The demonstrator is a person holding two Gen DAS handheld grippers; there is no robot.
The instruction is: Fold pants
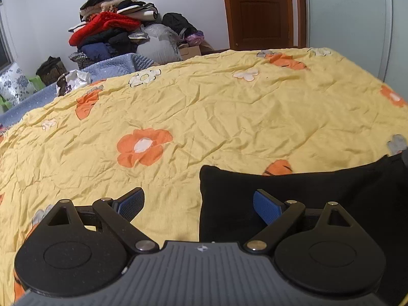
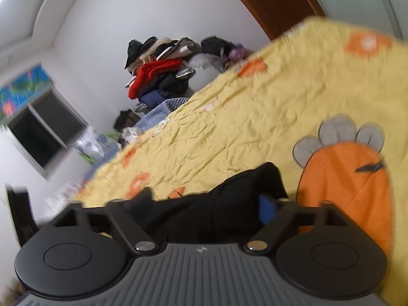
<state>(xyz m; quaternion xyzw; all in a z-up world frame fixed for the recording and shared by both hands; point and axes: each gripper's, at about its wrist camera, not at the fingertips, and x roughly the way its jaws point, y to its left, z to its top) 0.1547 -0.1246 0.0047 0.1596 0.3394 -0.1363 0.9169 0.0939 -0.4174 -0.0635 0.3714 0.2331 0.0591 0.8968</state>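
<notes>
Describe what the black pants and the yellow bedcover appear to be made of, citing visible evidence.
Black pants: soft matte fabric, perhaps knit or fleece; no sheen, rounded folded edge. Yellow bedcover: thin woven cloth, likely cotton; fine crinkles, printed flowers, matte.

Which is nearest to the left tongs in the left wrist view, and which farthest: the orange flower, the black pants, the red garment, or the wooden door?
From the left tongs:
1. Black pants, right beneath the right finger.
2. Orange flower, ahead, left of centre.
3. Red garment, in the pile beyond the bed, left.
4. Wooden door, back wall, right.
</notes>
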